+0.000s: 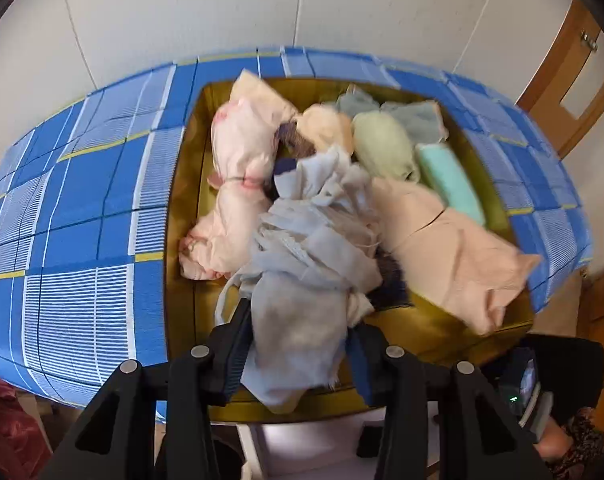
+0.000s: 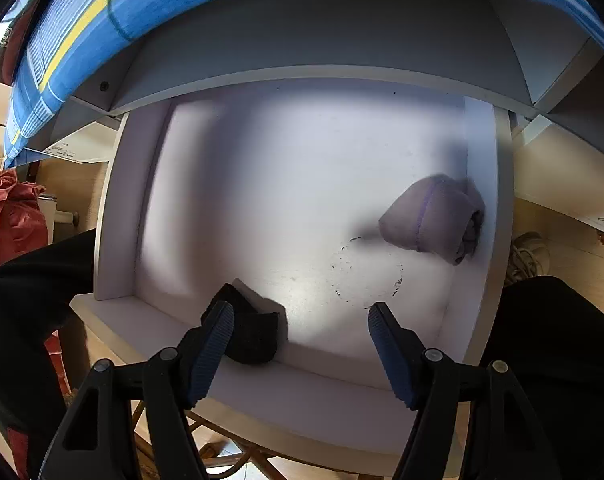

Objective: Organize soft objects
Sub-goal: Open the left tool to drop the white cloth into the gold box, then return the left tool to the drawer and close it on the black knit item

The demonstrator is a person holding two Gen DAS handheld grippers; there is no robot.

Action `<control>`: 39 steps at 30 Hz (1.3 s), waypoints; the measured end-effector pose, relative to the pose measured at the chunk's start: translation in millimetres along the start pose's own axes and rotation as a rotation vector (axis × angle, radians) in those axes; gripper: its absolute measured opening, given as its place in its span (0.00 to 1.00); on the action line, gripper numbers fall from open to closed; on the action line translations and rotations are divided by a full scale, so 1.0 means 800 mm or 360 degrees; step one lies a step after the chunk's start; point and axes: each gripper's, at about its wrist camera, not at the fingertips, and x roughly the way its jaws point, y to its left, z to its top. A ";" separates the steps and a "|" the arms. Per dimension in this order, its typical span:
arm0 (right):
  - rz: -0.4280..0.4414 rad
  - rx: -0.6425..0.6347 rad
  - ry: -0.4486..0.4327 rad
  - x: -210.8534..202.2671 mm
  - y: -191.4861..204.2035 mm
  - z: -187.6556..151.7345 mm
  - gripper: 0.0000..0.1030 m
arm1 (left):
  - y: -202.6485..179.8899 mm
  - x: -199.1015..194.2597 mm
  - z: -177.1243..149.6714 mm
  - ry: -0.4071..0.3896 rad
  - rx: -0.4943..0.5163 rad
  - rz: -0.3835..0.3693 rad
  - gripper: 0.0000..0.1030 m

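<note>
In the left wrist view my left gripper point(image 1: 298, 344) is shut on a crumpled light blue cloth point(image 1: 302, 280), held above a yellow-green box point(image 1: 182, 216) full of soft items: a pink bundle point(image 1: 238, 160), a peach cloth point(image 1: 454, 248), a pale green roll point(image 1: 382, 148) and a mint folded cloth point(image 1: 450, 184). In the right wrist view my right gripper point(image 2: 302, 320) is open and empty over an open white drawer point(image 2: 262, 200). A black rolled item point(image 2: 254, 336) lies by the left finger. A lilac rolled cloth point(image 2: 434, 216) lies against the drawer's right wall.
The box sits on a table with a blue checked cloth point(image 1: 82, 200). A wooden door point(image 1: 562, 80) stands at the back right. Red fabric point(image 2: 10, 220) lies left of the drawer. The table edge point(image 2: 302, 40) overhangs the drawer.
</note>
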 end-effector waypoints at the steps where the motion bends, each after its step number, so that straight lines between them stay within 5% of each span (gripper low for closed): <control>1: 0.0000 -0.0008 -0.0003 0.000 0.001 0.000 0.69 | 0.003 -0.006 0.000 -0.0032 -0.0032 -0.0018 0.42; 6: -0.0007 -0.0006 -0.0005 0.000 0.000 -0.001 0.69 | 0.011 -0.016 -0.002 -0.0118 -0.0100 -0.0031 0.40; 14: -0.0002 0.0010 -0.0005 0.000 -0.003 0.000 0.69 | 0.001 0.010 -0.019 0.0096 0.0025 0.0216 0.35; 23: -0.0020 0.0059 0.0001 0.003 -0.011 0.001 0.69 | -0.019 -0.065 -0.054 -0.0313 0.0026 0.0103 0.38; 27: -0.0052 0.0076 0.0022 0.007 -0.016 0.001 0.69 | -0.053 -0.083 -0.098 -0.0400 0.0155 -0.0156 0.38; 30: -0.0074 0.0097 0.0049 0.012 -0.020 0.001 0.69 | -0.090 -0.065 -0.128 -0.0285 0.0316 -0.0302 0.38; 35: -0.0096 0.0134 0.0084 0.018 -0.028 -0.001 0.70 | -0.150 0.020 -0.199 0.0135 0.0597 -0.0381 0.39; 39: -0.0100 0.0171 0.0107 0.022 -0.033 -0.002 0.72 | -0.170 0.121 -0.245 0.0564 0.0557 -0.0343 0.39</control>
